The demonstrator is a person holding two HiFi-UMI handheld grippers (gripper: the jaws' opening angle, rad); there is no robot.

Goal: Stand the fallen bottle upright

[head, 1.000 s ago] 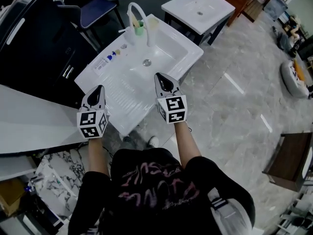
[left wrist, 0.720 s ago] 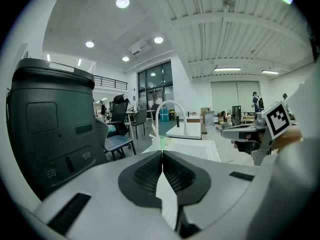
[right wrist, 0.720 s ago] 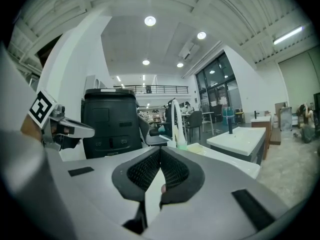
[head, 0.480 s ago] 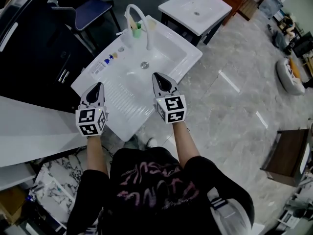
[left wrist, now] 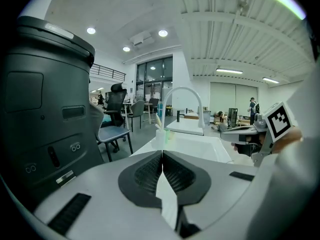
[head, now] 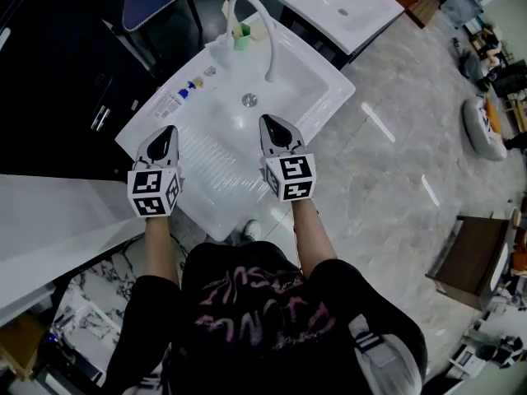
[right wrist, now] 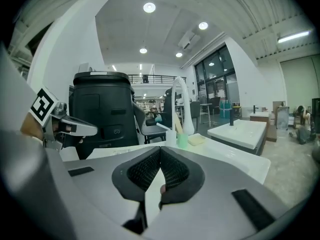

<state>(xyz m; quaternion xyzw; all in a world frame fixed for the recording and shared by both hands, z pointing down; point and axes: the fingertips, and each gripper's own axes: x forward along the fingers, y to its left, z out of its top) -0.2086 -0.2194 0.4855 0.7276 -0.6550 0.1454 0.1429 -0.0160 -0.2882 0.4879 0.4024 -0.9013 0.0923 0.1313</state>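
A small white labelled bottle lies on its side on the left rim of the white sink, next to a few tiny blue and yellow items. My left gripper hovers shut and empty just short of that rim, a little nearer to me than the bottle. My right gripper is shut and empty over the ribbed near part of the basin. In the left gripper view the jaws meet with nothing between them, and in the right gripper view the same holds. The bottle is hidden in both gripper views.
A tall curved white faucet stands at the sink's back with a green cup and a white cup beside it. A black appliance stands left, a white counter nearer, and a second sink behind.
Both grippers have moved forward and a little down toward the sink, still side by side. Their jaws stayed shut and nothing was picked up.
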